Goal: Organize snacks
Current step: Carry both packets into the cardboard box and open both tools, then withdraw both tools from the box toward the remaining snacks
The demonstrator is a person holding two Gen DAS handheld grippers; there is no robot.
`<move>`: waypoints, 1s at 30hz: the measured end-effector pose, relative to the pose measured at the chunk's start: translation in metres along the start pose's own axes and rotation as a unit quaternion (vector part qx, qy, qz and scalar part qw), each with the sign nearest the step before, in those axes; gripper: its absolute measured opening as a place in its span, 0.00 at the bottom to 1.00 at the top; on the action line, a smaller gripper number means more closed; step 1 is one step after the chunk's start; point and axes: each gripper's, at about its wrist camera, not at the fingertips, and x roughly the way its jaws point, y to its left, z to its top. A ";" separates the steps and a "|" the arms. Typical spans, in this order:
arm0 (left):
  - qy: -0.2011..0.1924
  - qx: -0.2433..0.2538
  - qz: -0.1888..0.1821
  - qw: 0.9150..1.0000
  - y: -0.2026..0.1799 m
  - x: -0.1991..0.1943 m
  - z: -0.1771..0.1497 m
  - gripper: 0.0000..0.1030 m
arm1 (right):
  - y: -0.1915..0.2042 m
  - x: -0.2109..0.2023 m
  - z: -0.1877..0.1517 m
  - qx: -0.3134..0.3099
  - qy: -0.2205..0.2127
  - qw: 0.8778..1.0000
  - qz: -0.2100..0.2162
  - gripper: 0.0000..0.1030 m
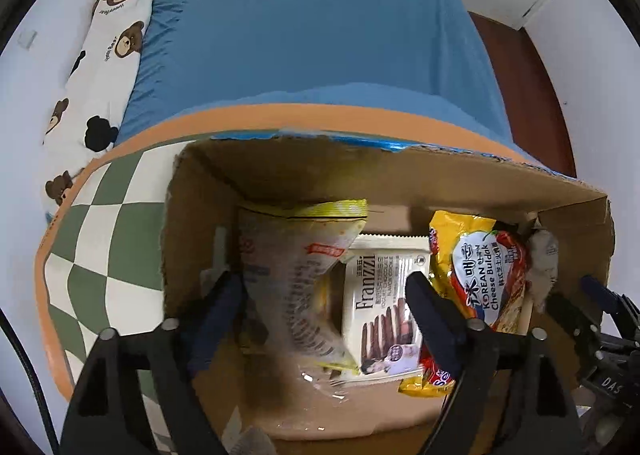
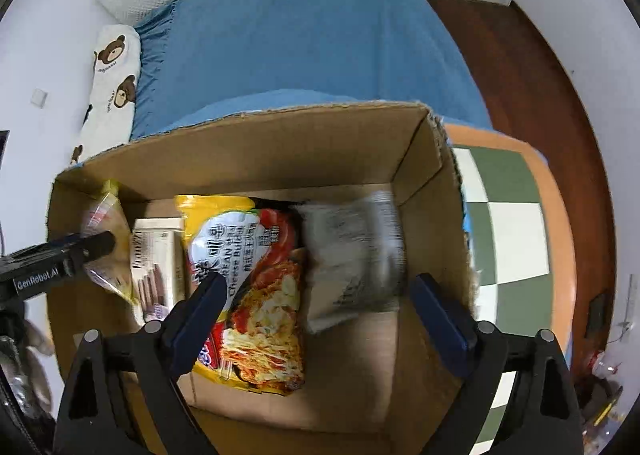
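Note:
An open cardboard box (image 1: 280, 171) stands on a checkered table (image 1: 104, 239), and both grippers point down into it. My left gripper (image 1: 326, 303) is open over a blurred clear bag with a yellow top (image 1: 296, 275) and a white Franzzi cookie pack (image 1: 380, 295); its pads press on neither. A yellow Korean Cheese Buldak noodle pack (image 2: 256, 275) lies in the middle of the box (image 2: 280, 147). My right gripper (image 2: 322, 303) is open, with a blurred grey-white packet (image 2: 352, 251) between its fingers, untouched.
A bed with a blue sheet (image 1: 320, 35) and a bear-print pillow (image 1: 108, 55) lies behind the box. The table's orange rim (image 2: 560, 215) curves round at the right, with dark wooden floor (image 2: 540, 75) beyond. The two grippers are close together inside the box.

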 end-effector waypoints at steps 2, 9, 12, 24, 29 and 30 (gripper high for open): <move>-0.002 0.004 0.004 1.000 -0.003 0.002 -0.002 0.90 | 0.003 0.003 -0.001 -0.005 0.002 1.000 -0.003 0.93; -0.020 0.002 0.010 1.000 -0.011 -0.001 -0.019 0.90 | 0.004 0.010 -0.008 -0.014 -0.002 1.000 -0.014 0.93; -0.032 0.004 0.011 0.999 -0.016 -0.006 -0.034 0.90 | 0.002 0.006 -0.016 -0.014 -0.009 1.000 -0.013 0.93; -0.121 -0.001 0.017 0.993 -0.021 -0.063 -0.103 0.90 | 0.017 -0.032 -0.073 -0.039 -0.064 0.997 -0.025 0.93; -0.167 -0.003 0.019 0.986 -0.020 -0.095 -0.142 0.90 | 0.026 -0.061 -0.106 -0.059 -0.107 0.992 -0.034 0.93; -0.172 -0.003 0.019 0.985 -0.020 -0.100 -0.148 0.90 | 0.026 -0.067 -0.112 -0.060 -0.113 0.991 -0.034 0.93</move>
